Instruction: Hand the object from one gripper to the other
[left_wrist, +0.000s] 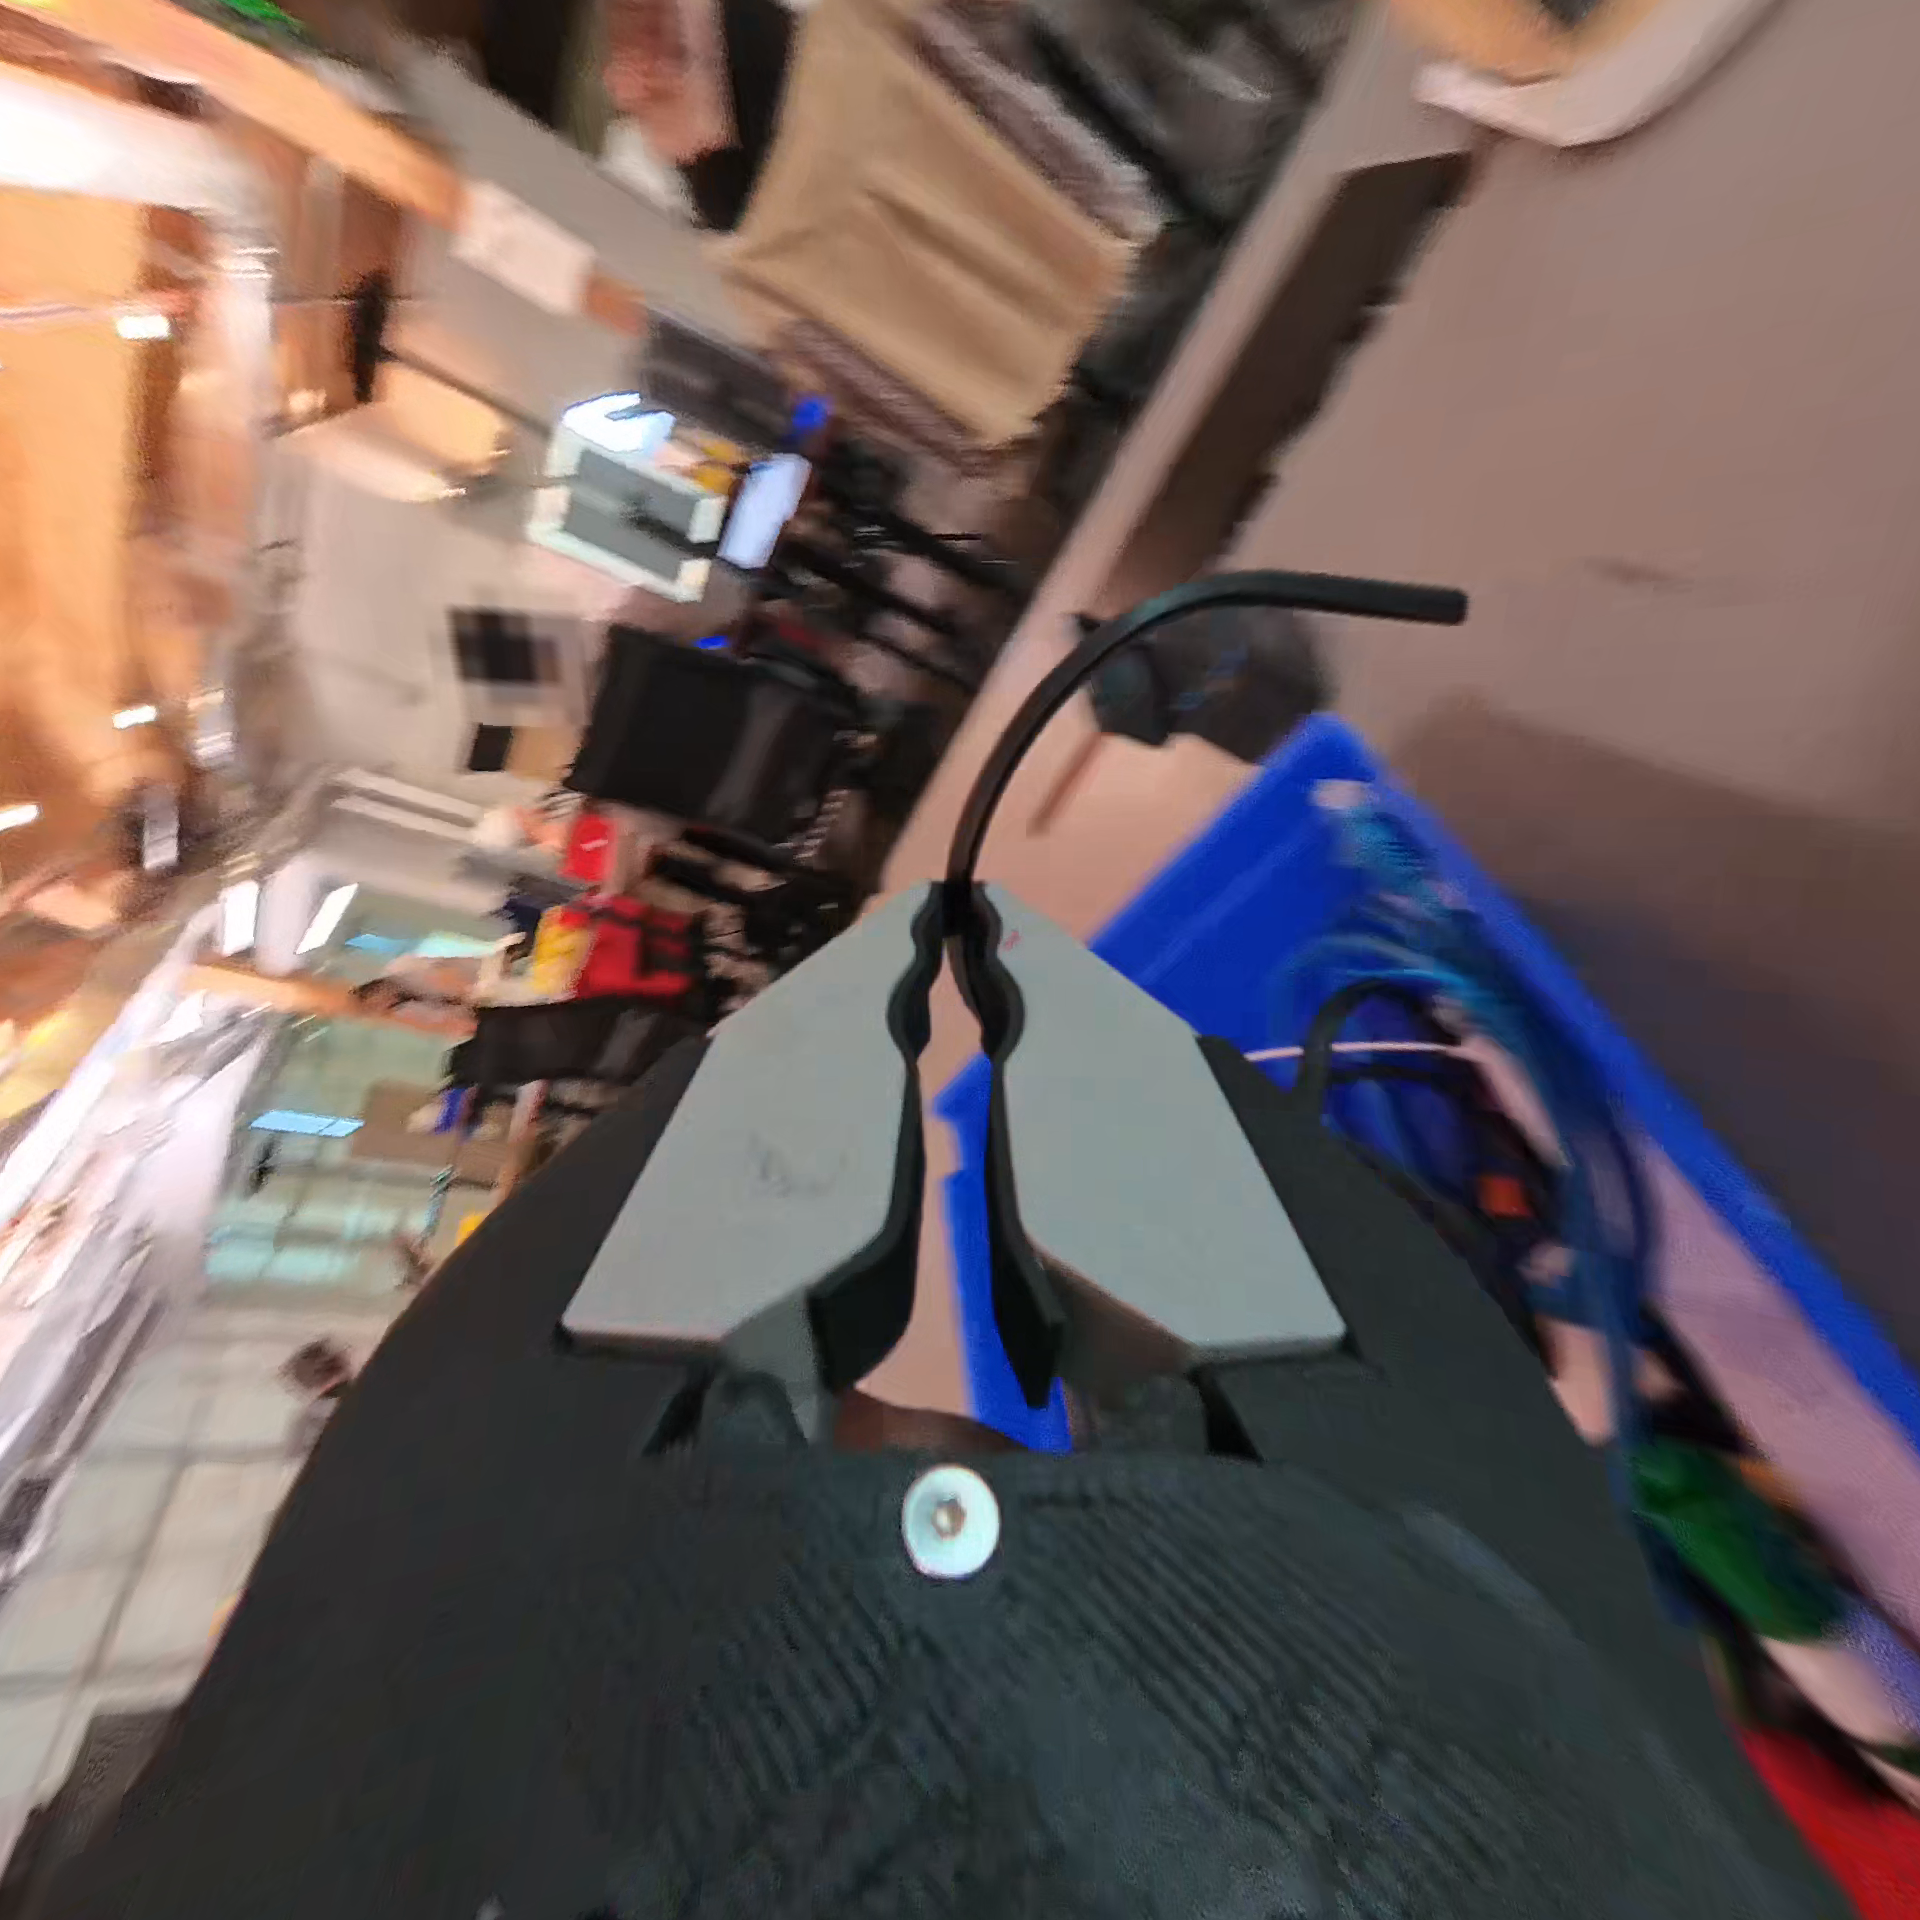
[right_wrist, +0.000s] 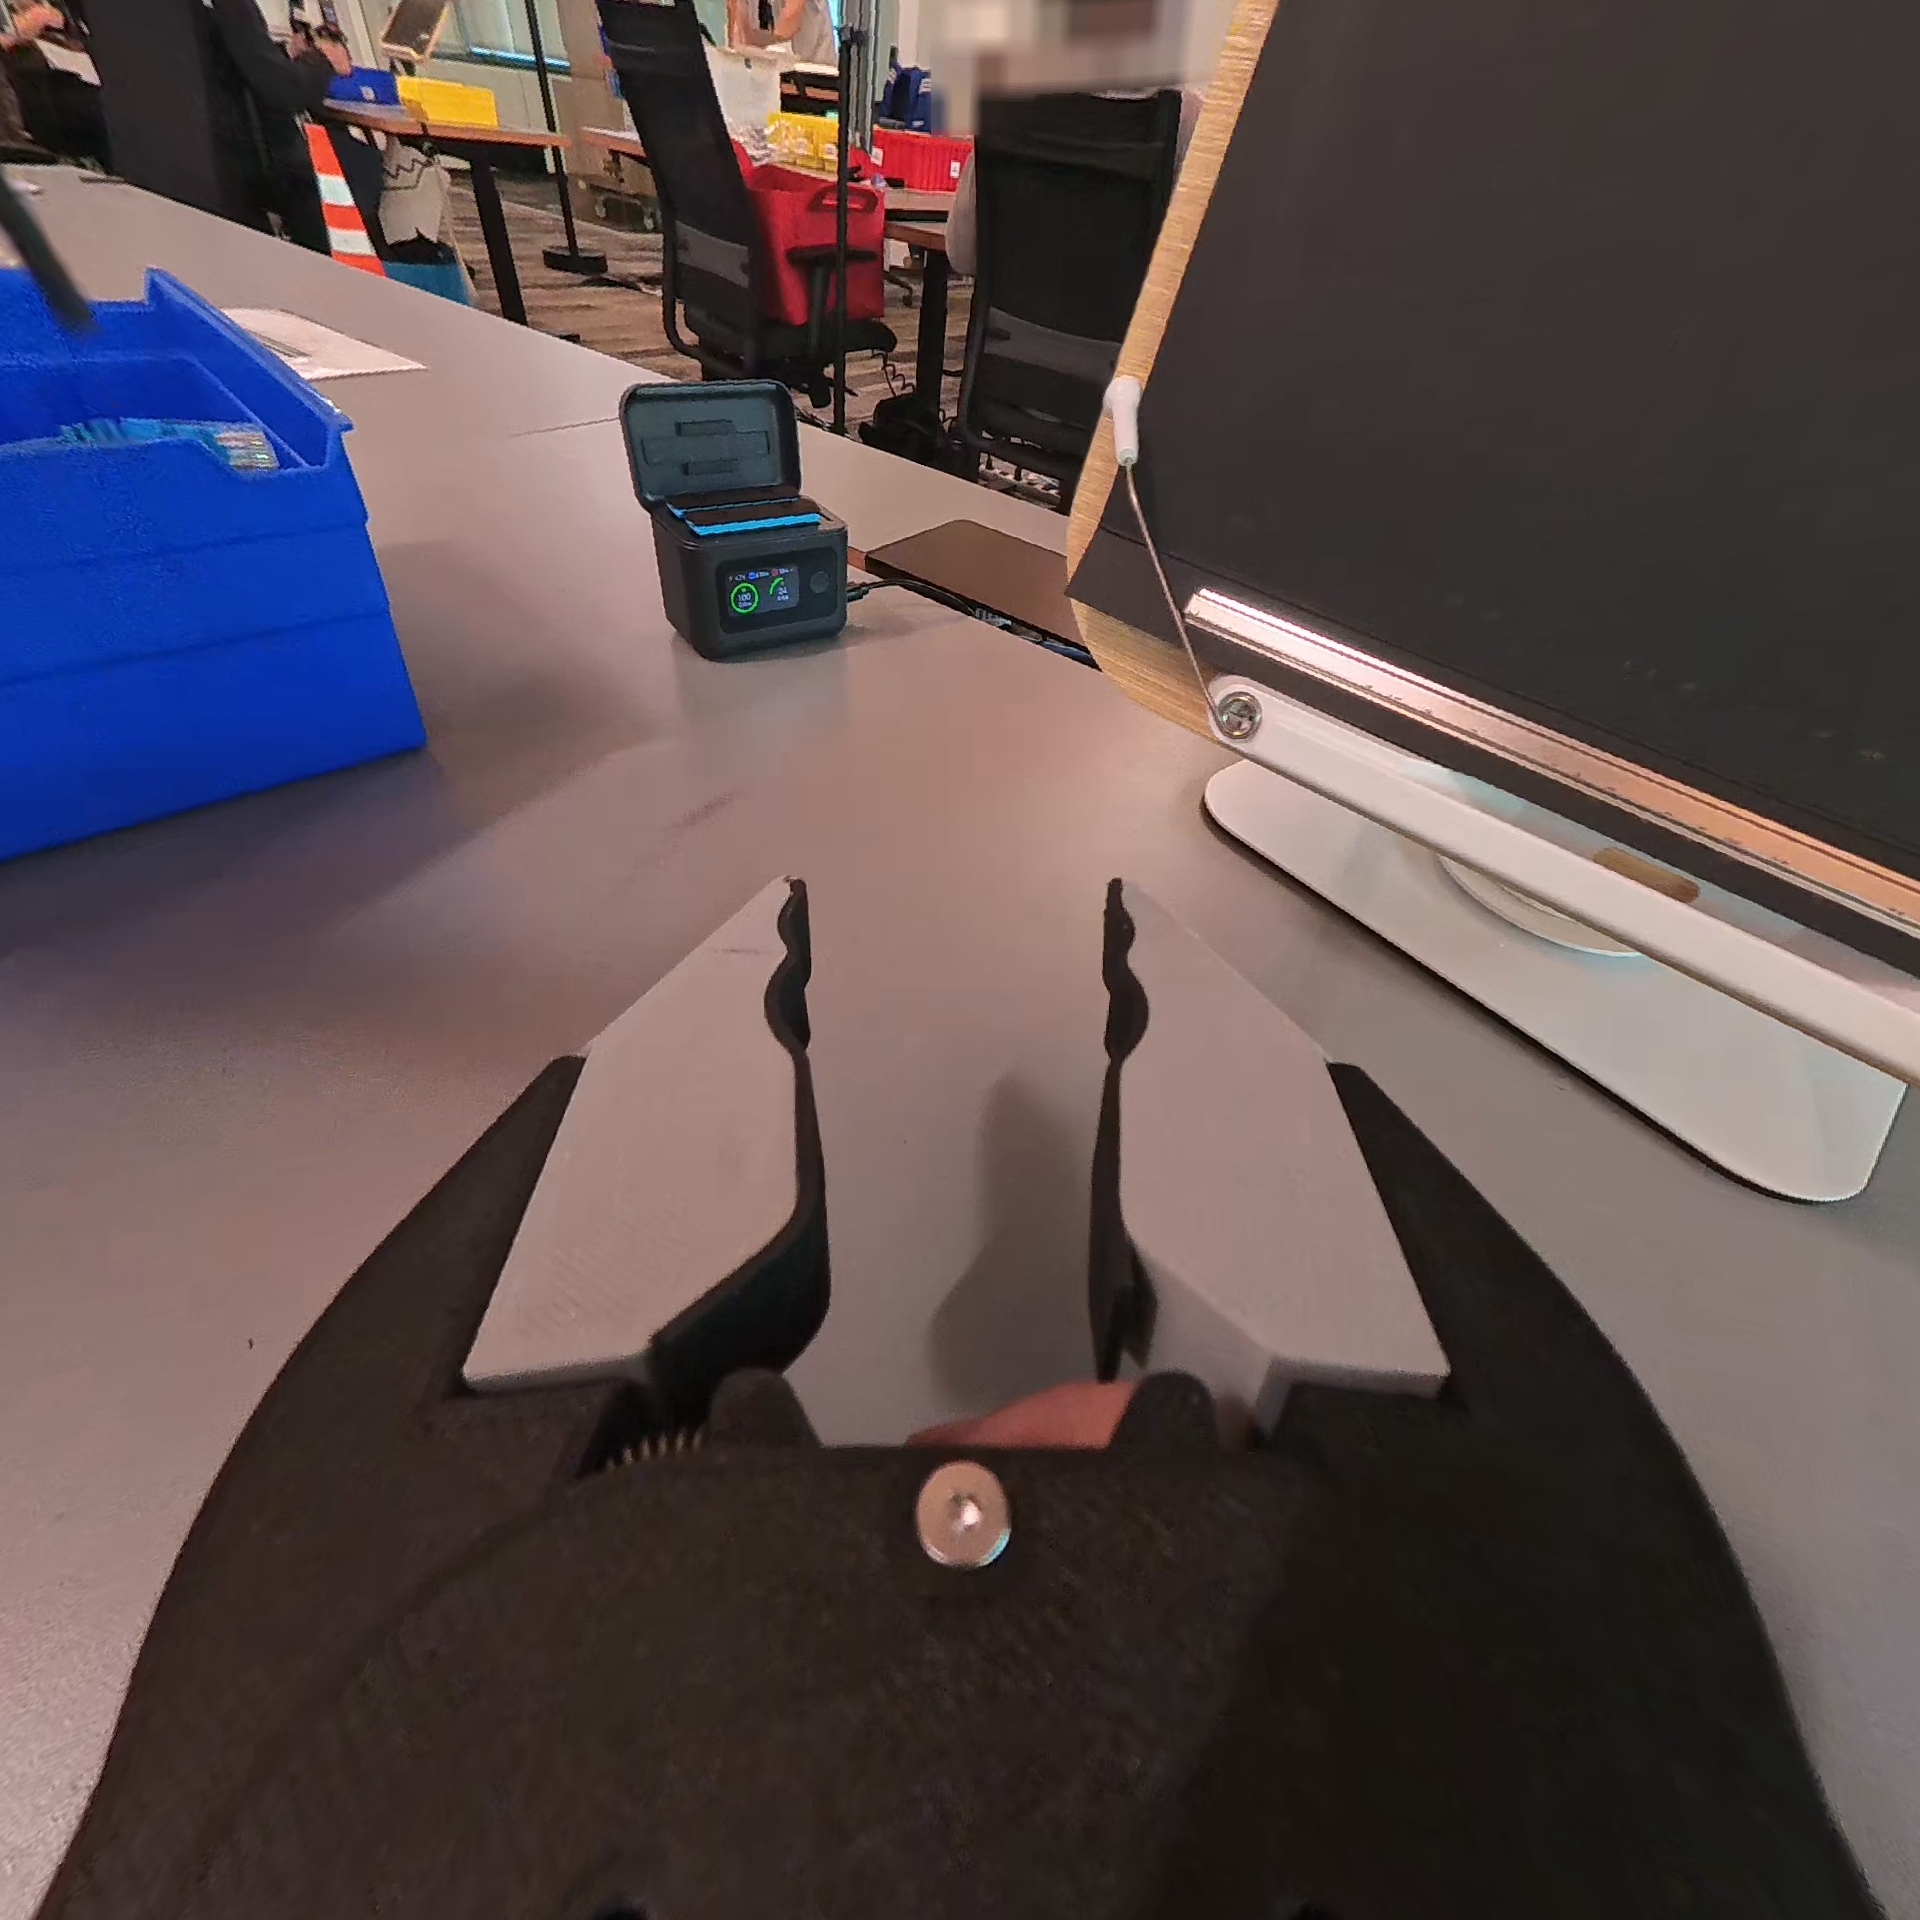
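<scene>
Two grippers, one object. Left gripper (left_wrist: 951, 904): fingers pinched together at the tips on a black cable tie (left_wrist: 1049, 707), which arcs up and right from the tips, held in the air beside the blue bin (left_wrist: 1340, 790). Left view tilted and blurred. Right gripper (right_wrist: 954, 914): fingers spread wide, nothing between them, low over the grey table (right_wrist: 935, 748). Bin at left, black charger case (right_wrist: 753, 582) ahead with lid up, monitor base (right_wrist: 1558, 987) at right.

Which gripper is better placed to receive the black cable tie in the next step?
The right gripper, probably: its jaws stand open and empty above the table. The left gripper is shut on the cable tie, so it gives.
</scene>
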